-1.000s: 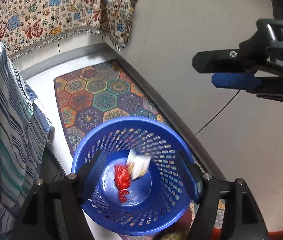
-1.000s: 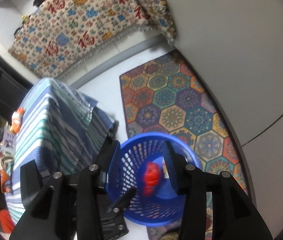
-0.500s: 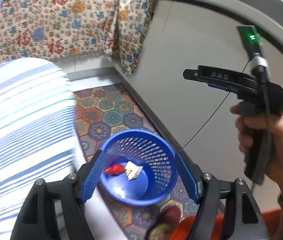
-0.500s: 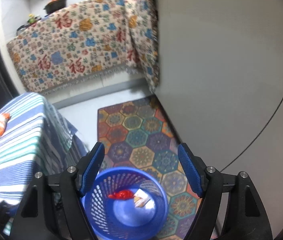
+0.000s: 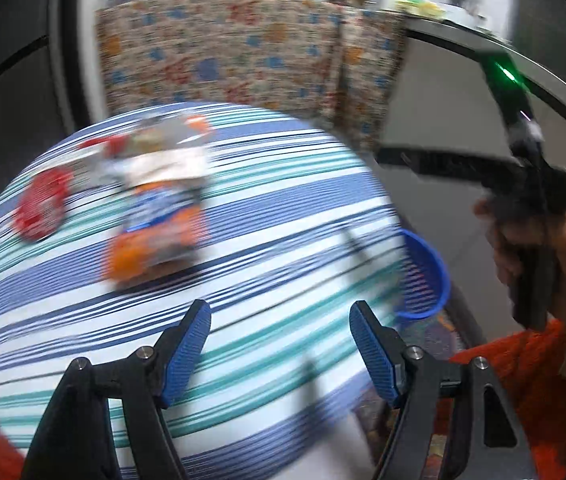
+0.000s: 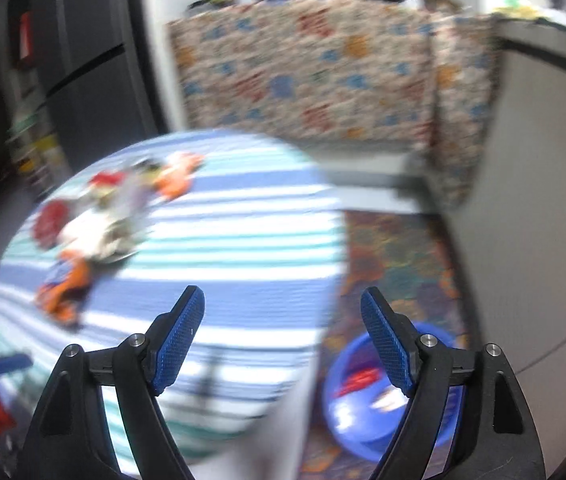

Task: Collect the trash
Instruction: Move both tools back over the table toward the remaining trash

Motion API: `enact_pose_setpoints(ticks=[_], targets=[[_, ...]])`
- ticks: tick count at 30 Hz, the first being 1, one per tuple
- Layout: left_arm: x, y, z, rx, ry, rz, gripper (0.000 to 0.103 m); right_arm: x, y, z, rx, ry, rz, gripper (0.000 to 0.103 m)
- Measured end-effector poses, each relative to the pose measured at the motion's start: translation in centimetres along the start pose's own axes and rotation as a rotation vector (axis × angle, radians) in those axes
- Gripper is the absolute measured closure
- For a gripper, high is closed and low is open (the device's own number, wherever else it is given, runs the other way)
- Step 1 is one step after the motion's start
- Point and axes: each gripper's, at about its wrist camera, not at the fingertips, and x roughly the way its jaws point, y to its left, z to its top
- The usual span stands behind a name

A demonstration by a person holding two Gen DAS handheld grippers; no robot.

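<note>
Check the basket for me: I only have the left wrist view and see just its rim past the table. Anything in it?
Observer: Yes. The right wrist view looks into the basket: a red scrap and a white scrap lie on its bottom.
Operator: Right gripper carrying anything? I only see it side-on.
Observer: No. The right gripper has its jaws opening, with nothing between them.
</note>
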Motion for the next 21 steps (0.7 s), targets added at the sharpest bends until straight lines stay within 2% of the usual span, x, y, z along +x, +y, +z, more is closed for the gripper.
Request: enact_pose_setpoints(ticks=[3,5,8,12,16,21], targets=[[-0.3,4.5,-0.8,-0.050,0.016,0.051,0.030,1.6,4.0,-1.7,-0.040,0.064,0.055,0.022],[-0.1,6.9,-0.8,-0.085,0.023,0.061,0.030,2.9,6.3,-2.6,-0.092,0.093,0.044,0.022],[0.2,8.7,-0.4,-0.095,0.026,0.055,0.030,4.1,7.5,-3.5,-0.123,0.116,0.035,0.022],[-0.1,7.9,0.6,-0.035,0.010,0.019,0.029,5.1,8.7,-4.5,-0.162,0.139,0.058,0.022],[0.8,5.6,2.3,0.094,-0.006,0.053,0.029,5.3,9.5,-5.0,-0.217,0.138,0.035,0.022],[2.1,4.2,4.7,0.073,-0.034,0.038,0.029,5.7,8.4,-4.6,-0.175,0.133,0.040,0.022]])
